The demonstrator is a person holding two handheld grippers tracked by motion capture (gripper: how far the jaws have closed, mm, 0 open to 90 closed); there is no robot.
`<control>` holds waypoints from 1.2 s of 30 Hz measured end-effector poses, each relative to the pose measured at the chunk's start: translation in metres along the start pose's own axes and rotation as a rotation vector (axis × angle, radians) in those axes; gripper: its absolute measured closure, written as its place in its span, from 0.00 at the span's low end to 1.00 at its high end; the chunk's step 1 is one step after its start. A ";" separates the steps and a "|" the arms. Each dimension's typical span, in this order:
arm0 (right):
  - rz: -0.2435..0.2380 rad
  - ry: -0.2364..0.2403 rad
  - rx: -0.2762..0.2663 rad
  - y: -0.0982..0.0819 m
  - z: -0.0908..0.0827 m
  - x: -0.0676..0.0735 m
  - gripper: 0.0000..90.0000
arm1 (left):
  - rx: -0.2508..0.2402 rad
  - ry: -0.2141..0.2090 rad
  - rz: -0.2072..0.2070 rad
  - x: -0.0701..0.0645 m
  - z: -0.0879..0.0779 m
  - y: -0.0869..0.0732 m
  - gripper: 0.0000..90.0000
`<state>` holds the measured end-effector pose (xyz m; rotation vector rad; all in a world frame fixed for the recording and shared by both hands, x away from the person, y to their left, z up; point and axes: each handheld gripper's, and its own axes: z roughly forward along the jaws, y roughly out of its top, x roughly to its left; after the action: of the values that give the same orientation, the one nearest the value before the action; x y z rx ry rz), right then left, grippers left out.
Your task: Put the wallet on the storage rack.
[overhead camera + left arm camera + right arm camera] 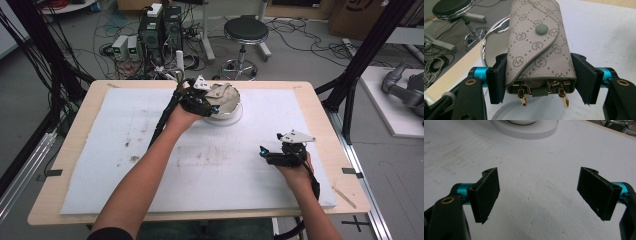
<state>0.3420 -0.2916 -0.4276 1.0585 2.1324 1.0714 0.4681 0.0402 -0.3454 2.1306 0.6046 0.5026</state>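
High view: the left gripper (202, 102) holds a grey key pouch (220, 95) over a metal bowl (231, 107) on a white round base (235, 119), near the far edge of the white mat (125, 150). The right gripper (272, 154) hovers over bare mat, well apart, near the right edge

Left gripper view: jaws clamped on the key pouch (539, 47) sides, gold clips dangling; bowl rim (496, 27) behind, a stool (451, 7) past the table edge

Right gripper view: jaws wide apart, nothing between; round base (524, 131) ahead
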 end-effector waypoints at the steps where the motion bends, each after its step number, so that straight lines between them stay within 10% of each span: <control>1: 0.001 0.000 0.001 0.000 0.000 0.000 0.21 | 0.026 0.000 0.000 0.000 0.007 -0.002 0.38; 15: 0.004 0.000 0.000 0.000 0.001 -0.002 0.21 | 0.092 0.033 -0.011 0.003 0.030 -0.010 0.38; 36: 0.003 0.002 0.008 0.000 0.003 -0.002 0.21 | 0.052 0.051 -0.034 0.002 0.044 -0.003 0.29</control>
<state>0.3449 -0.2923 -0.4292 1.0650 2.1391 1.0673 0.4928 0.0156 -0.3721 2.1585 0.6879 0.5292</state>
